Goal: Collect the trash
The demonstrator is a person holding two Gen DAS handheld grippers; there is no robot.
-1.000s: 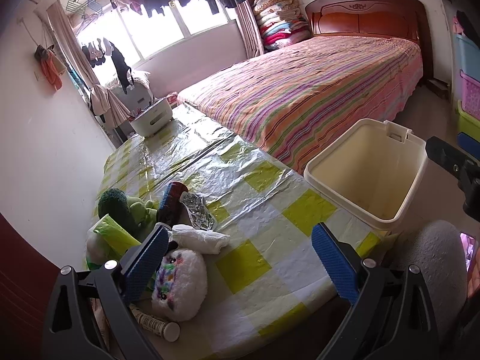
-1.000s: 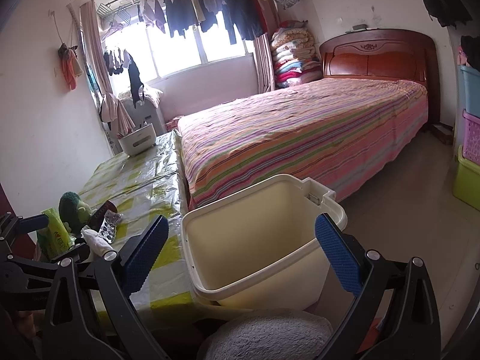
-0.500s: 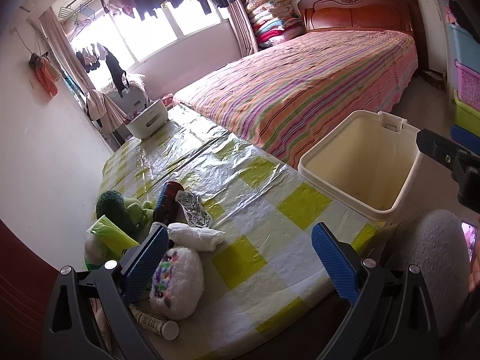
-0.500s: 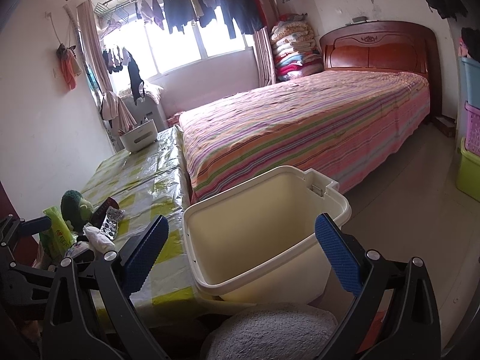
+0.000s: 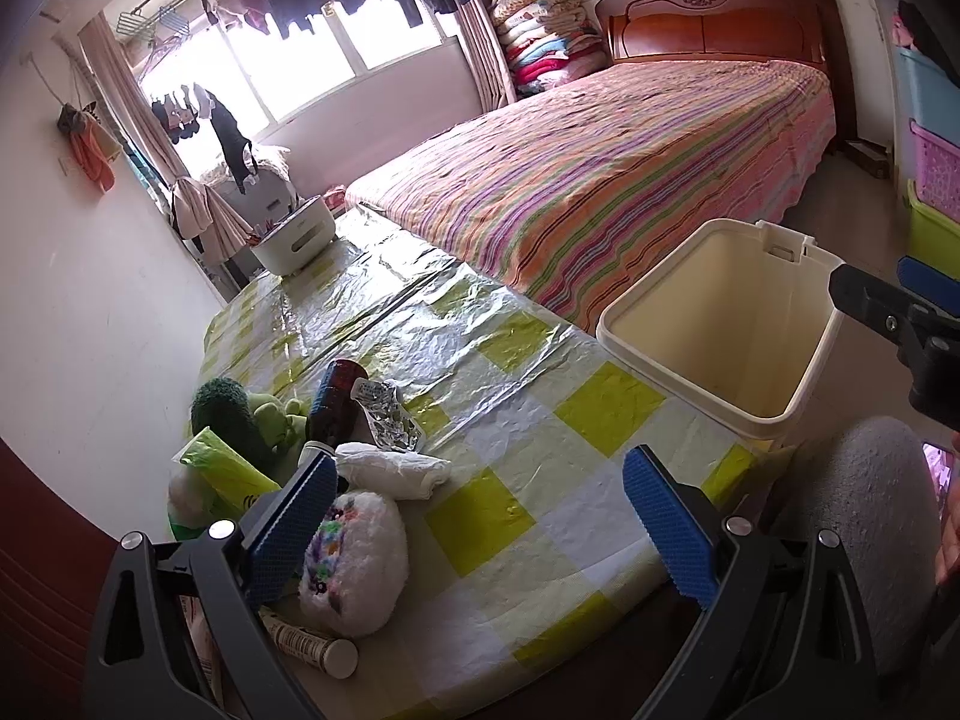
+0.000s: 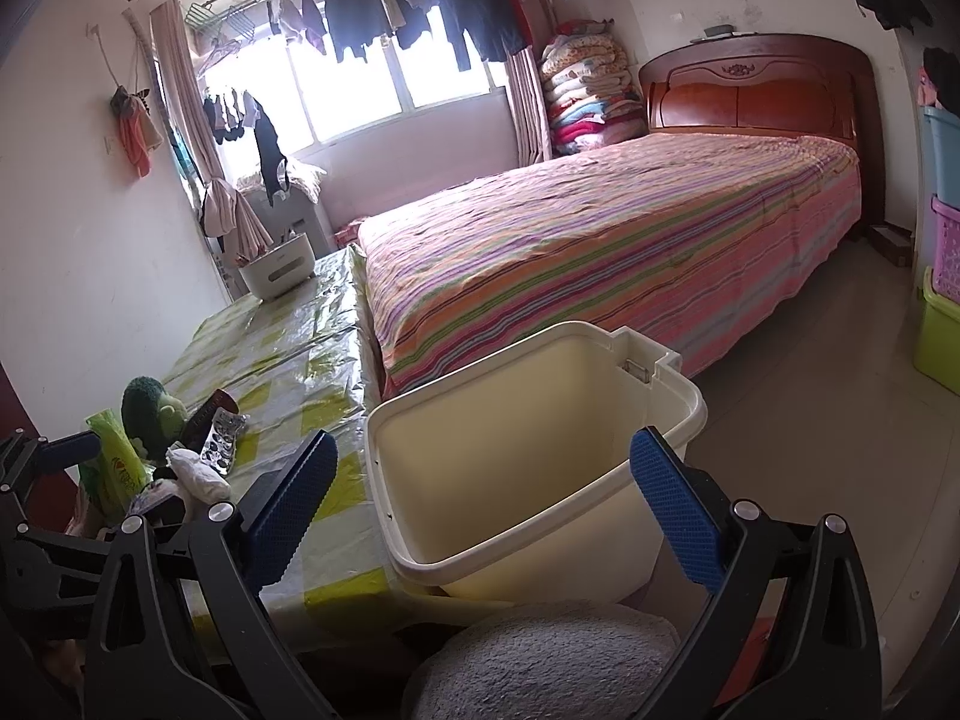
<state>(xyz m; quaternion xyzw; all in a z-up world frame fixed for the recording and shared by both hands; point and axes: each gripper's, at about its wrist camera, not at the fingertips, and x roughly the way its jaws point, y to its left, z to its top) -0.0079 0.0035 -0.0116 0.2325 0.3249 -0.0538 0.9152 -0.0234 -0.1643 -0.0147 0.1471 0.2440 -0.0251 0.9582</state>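
Both tools spread and empty: my left tool hovers over the checked worktop, crumpled white tissue just ahead-left; my right tool faces the cream plastic bin. Risk, I judge: snagging the fluffy white toy alongside.

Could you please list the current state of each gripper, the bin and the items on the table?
Left gripper: open, holding nothing.
Right gripper: open, holding nothing.
Cream bin: upright, lidless, looks empty.
Dark bottle: lying down.
Foil blister pack: crumpled, lying flat.
White tissue wad: crumpled, on the table.
White tube: lying down, capped.
White fluffy toy: resting on the table.
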